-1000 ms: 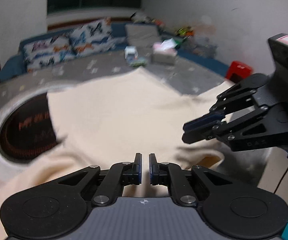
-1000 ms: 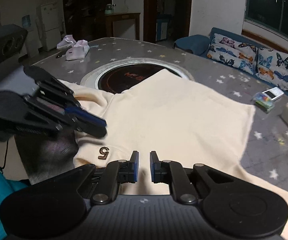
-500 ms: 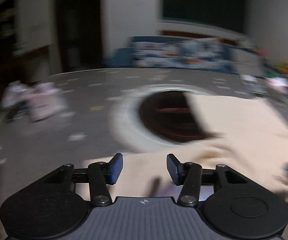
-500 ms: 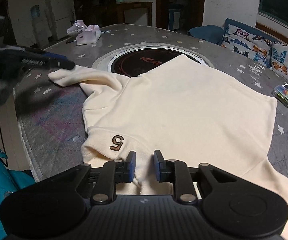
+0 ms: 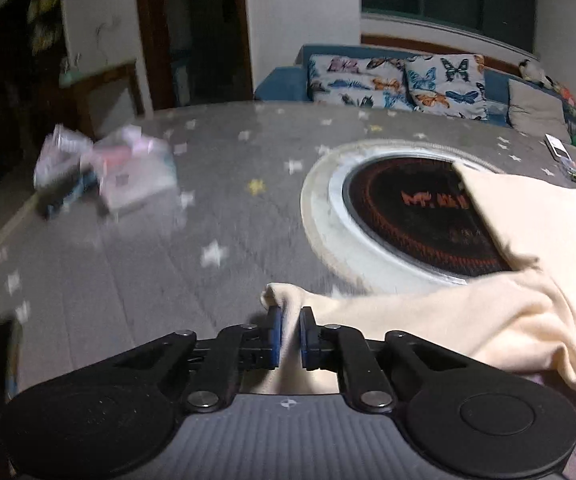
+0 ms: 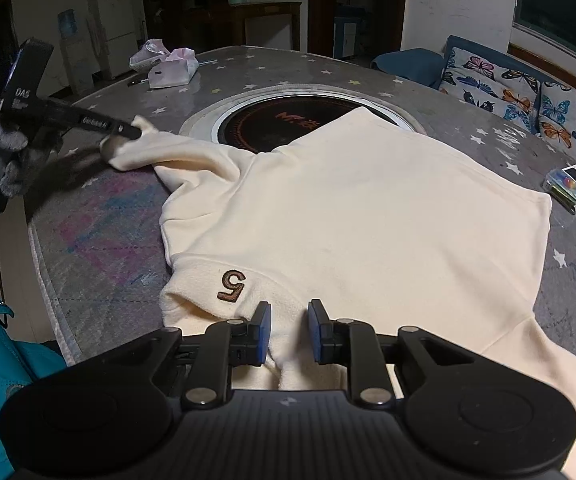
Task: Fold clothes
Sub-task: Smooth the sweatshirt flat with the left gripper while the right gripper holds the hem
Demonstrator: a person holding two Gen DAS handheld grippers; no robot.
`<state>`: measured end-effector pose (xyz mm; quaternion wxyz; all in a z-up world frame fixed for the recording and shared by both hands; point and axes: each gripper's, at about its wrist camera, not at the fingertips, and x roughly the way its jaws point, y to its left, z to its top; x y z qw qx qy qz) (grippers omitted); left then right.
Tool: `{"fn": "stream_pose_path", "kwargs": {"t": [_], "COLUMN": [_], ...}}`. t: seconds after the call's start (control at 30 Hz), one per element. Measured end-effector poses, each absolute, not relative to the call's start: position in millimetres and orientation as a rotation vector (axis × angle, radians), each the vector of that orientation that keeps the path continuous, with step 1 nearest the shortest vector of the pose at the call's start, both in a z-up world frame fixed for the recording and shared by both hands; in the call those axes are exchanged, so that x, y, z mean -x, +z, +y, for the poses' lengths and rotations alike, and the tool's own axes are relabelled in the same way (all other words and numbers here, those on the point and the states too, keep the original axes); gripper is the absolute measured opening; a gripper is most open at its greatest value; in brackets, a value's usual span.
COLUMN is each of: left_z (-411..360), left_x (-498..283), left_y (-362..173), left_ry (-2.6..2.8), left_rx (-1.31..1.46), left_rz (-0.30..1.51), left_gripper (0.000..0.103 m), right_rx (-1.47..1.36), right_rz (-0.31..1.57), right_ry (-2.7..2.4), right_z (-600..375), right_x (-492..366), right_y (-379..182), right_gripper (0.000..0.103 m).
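Note:
A cream sweatshirt [image 6: 368,208] with a brown "5" patch [image 6: 232,286] lies spread on the grey star-print table [image 6: 100,264]. Its left sleeve [image 6: 180,152] stretches out to the left. My left gripper [image 5: 288,326] is shut on that sleeve's cuff [image 5: 284,294]; in the right wrist view the left gripper [image 6: 130,132] is at the far left, held by a gloved hand [image 6: 4,148]. My right gripper [image 6: 288,332] sits at the near neck edge, with a raised ridge of cream cloth pinched between its blue pads [image 6: 262,334].
A round dark cooktop [image 6: 284,120] is set in the table, partly under the sweatshirt. Tissue packs [image 6: 172,70] lie far left, a small box of coloured items [image 6: 572,184] far right. The table edge [image 6: 48,292] runs close on the left. A sofa with butterfly cushions [image 5: 400,80] stands behind.
My left gripper swung left off the sweatshirt's body, opened, then shut on the sleeve cuff and drew the sleeve out leftward. The right gripper stayed at the neck edge.

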<state>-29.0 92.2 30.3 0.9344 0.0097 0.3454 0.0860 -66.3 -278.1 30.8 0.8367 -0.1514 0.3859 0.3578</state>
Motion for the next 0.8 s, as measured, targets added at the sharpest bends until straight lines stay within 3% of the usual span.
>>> {"fn": "stream_pose_path", "kwargs": {"t": [0.3,0.43,0.53,0.8], "left_z": [80,81,92,107], "left_x": [-16,-37,-41,-8], "left_y": [42,18,10,22], "left_ry": [0.198,0.221,0.259,0.247], "left_rx": [-0.245,-0.273,-0.224,-0.107], "left_rz": [0.61,0.673,0.718,0.708], "left_gripper": [0.011,0.016,0.025,0.04], "right_rx": [0.309,0.31,0.314,0.337], "right_rz": [0.821,0.823,0.823,0.812], "right_ry": [0.754,0.753,0.754,0.76], "right_z": [-279,-278,-278,-272], "right_x": [63,63,63,63], "right_y": [30,30,30,35], "right_gripper": [0.021,0.023,0.024,0.025]}}
